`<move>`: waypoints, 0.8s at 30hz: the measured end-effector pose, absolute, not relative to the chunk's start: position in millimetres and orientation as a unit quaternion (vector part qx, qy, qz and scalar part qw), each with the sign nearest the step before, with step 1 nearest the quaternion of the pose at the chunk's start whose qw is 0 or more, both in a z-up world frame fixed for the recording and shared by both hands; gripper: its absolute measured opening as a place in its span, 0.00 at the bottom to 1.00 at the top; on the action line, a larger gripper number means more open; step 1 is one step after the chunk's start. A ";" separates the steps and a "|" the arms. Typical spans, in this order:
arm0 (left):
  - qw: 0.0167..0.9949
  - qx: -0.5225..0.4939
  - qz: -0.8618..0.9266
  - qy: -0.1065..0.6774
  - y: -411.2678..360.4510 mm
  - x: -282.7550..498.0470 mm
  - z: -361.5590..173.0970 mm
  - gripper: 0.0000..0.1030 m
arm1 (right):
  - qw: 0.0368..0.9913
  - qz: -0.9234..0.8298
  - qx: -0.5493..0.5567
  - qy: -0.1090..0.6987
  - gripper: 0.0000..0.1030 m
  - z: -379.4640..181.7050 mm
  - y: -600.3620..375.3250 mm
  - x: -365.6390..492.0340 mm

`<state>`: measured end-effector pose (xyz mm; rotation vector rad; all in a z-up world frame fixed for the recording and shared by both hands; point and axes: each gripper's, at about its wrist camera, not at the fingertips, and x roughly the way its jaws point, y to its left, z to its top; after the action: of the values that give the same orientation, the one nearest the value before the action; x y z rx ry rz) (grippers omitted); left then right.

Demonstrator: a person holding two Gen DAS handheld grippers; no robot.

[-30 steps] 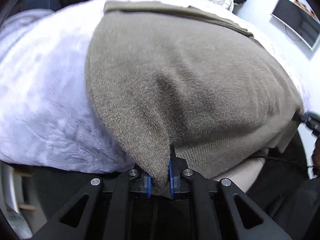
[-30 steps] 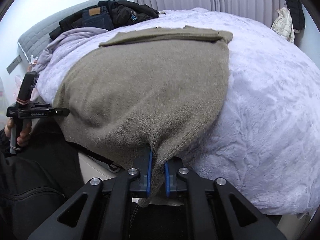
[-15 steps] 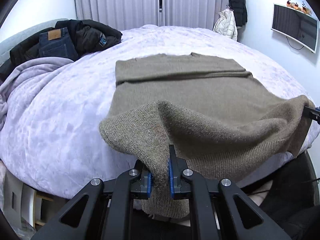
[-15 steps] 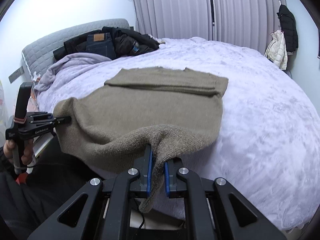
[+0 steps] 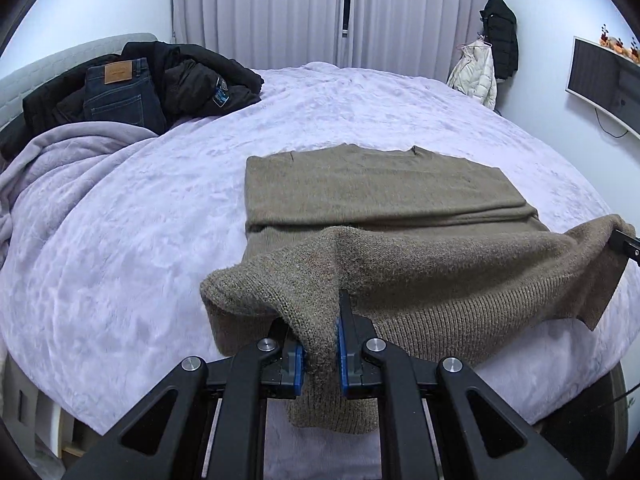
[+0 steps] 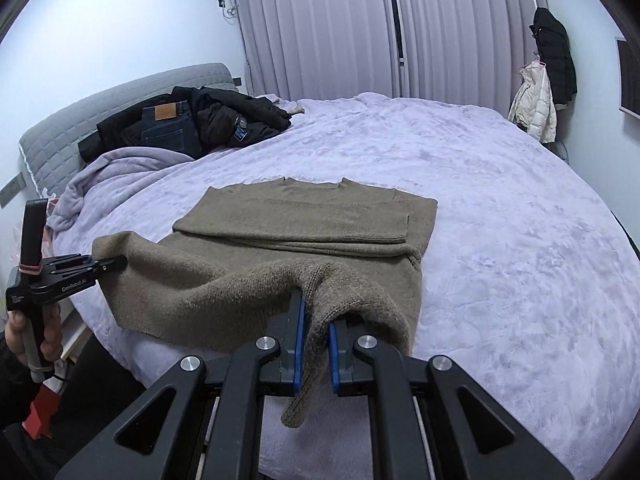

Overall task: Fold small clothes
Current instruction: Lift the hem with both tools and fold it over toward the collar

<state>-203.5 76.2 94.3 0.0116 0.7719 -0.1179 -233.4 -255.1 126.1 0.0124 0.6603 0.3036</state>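
An olive-brown knit sweater [image 5: 384, 200] lies on the lilac bed cover [image 5: 120, 248], its far part flat with the sleeves folded across. My left gripper [image 5: 320, 340] is shut on the sweater's near left hem corner and holds it above the bed. My right gripper [image 6: 316, 344] is shut on the near right hem corner of the sweater [image 6: 312, 216]. The hem sags between the two grippers. The left gripper also shows at the left of the right wrist view [image 6: 108, 262], and the right gripper's tip at the right edge of the left wrist view [image 5: 624, 242].
A pile of dark jackets and jeans [image 5: 132, 84] lies at the head of the bed, next to a bunched lilac blanket [image 5: 52, 168]. Coats [image 5: 492, 52] hang on the far right wall beside a wall screen [image 5: 604, 80]. Curtains close the far wall.
Both grippers have lifted the sweater's hem off the bed's near edge and carried it up and forward over the bed. The near half now hangs raised above the flat far half.
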 end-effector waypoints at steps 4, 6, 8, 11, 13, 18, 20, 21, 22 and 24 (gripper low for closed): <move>0.923 0.006 -0.054 0.381 71.1 -185.4 96.7 0.13 | 0.935 0.136 0.023 0.327 0.10 126.9 -257.9 -208.8; 0.922 0.004 -0.054 0.382 70.2 -174.3 99.5 0.13 | 0.935 0.133 0.031 0.328 0.10 128.9 -258.2 -198.6; 0.922 -0.002 -0.055 0.384 70.0 -162.0 103.7 0.13 | 0.935 0.130 0.035 0.328 0.10 131.0 -259.6 -189.0; 0.922 -0.005 -0.057 0.383 68.9 -143.0 110.9 0.13 | 0.935 0.125 0.038 0.329 0.10 134.7 -261.5 -173.4; 0.922 -0.005 -0.059 0.383 68.3 -131.0 113.3 0.13 | 0.935 0.122 0.042 0.330 0.10 137.1 -262.8 -161.9; 0.915 -0.011 -0.061 0.398 68.3 -96.8 103.8 0.13 | 0.933 0.115 0.056 0.336 0.10 131.8 -268.2 -132.0; 0.910 -0.017 -0.059 0.409 69.3 -81.7 93.5 0.13 | 0.930 0.110 0.065 0.344 0.10 124.0 -270.5 -116.5; 0.907 -0.023 -0.057 0.416 70.6 -74.0 86.6 0.13 | 0.929 0.106 0.070 0.349 0.10 118.7 -271.0 -109.0; 0.904 -0.030 -0.056 0.423 72.5 -67.9 80.6 0.13 | 0.926 0.103 0.076 0.355 0.10 113.0 -272.1 -100.5; 0.898 -0.042 -0.055 0.434 75.1 -59.7 68.2 0.13 | 0.920 0.099 0.090 0.369 0.10 101.2 -272.7 -84.1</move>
<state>-59.7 75.1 68.2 -0.0875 0.8984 -0.1141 -84.1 -272.7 101.2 0.1854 0.7575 0.2040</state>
